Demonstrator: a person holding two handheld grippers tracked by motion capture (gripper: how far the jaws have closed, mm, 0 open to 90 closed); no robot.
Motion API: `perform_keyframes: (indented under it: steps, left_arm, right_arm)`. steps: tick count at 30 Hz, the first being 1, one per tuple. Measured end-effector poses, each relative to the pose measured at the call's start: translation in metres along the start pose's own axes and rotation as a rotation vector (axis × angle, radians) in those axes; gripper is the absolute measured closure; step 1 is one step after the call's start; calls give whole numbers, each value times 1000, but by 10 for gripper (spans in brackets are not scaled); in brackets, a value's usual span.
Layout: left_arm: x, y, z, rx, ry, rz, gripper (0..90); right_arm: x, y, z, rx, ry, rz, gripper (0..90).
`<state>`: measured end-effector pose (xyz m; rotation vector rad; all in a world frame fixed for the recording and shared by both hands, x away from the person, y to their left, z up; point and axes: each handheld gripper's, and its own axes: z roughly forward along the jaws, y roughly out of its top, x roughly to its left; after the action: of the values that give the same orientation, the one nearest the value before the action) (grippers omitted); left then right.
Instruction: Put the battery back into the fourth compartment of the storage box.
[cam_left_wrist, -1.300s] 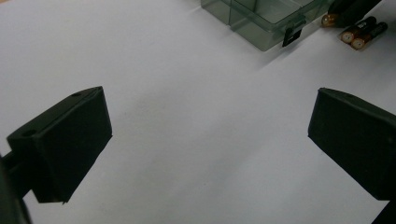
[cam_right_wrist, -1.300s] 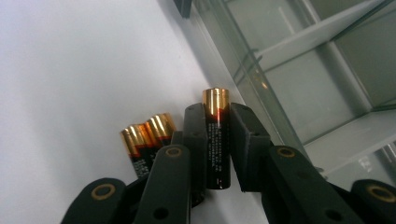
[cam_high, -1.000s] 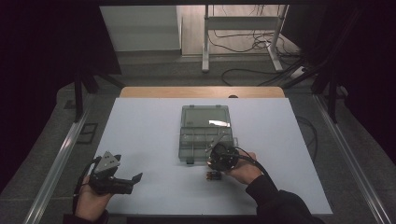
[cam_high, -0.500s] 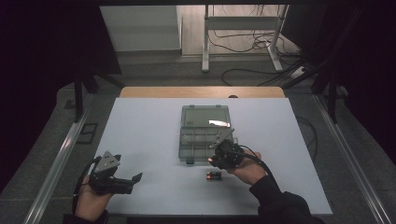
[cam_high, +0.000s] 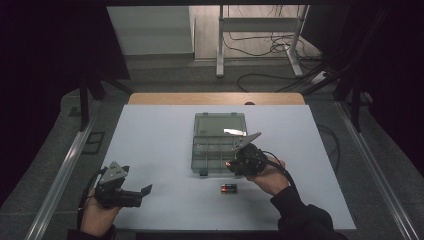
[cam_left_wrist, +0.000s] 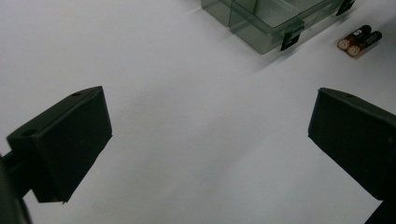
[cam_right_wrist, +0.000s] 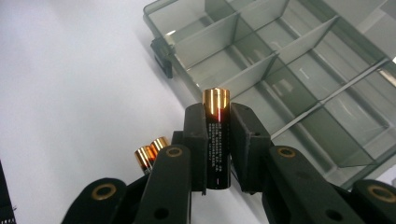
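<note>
My right gripper (cam_right_wrist: 216, 122) is shut on a black battery (cam_right_wrist: 215, 140) with a copper end, held upright between the pads. It hovers just above the near right corner of a clear compartment box (cam_high: 194, 156), whose empty cells (cam_right_wrist: 243, 44) lie beyond the jaws. In the high view the right gripper (cam_high: 236, 164) sits at that corner. Two more batteries (cam_high: 229, 188) lie side by side on the white table in front of the box, also seen as a pair (cam_right_wrist: 150, 155) under the jaws. My left gripper (cam_high: 142, 192) rests open at the near left, jaws wide apart (cam_left_wrist: 210, 135).
The box's clear lid (cam_high: 220, 124) lies open on the far side. From the left gripper view, the box corner with its black latch (cam_left_wrist: 290, 39) and the battery pair (cam_left_wrist: 359, 41) lie far ahead. A wooden strip (cam_high: 215, 98) borders the table's far edge.
My right gripper has lifted off the table with one battery and moved up toward the box's near corner, uncovering the two batteries lying there. The left gripper has stayed still.
</note>
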<state>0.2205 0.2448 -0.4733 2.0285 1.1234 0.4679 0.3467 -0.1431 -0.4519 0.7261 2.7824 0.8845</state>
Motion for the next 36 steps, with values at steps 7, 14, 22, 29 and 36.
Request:
perform_keyframes:
  steps: [7, 14, 22, 29, 36]
  left_arm:
    - [0, 0, 0, 2, -1, -3, 0]
    - [0, 0, 0, 4, -8, -15, 0]
    - [1, 0, 0, -1, -4, -18, 0]
    - [-1, 0, 1, -5, 8, 21, 7]
    - [0, -1, 0, -11, 15, 30, 13]
  right_arm:
    - [-7, 0, -4, -23, -21, 16, 763]
    - [-16, 1, -8, -43, -39, 49, 763]
    - [-30, 0, -11, -74, -45, 98, 763]
    - [-42, 1, -12, -89, -76, 130, 763]
    - [-56, 0, -11, -104, -103, 171, 763]
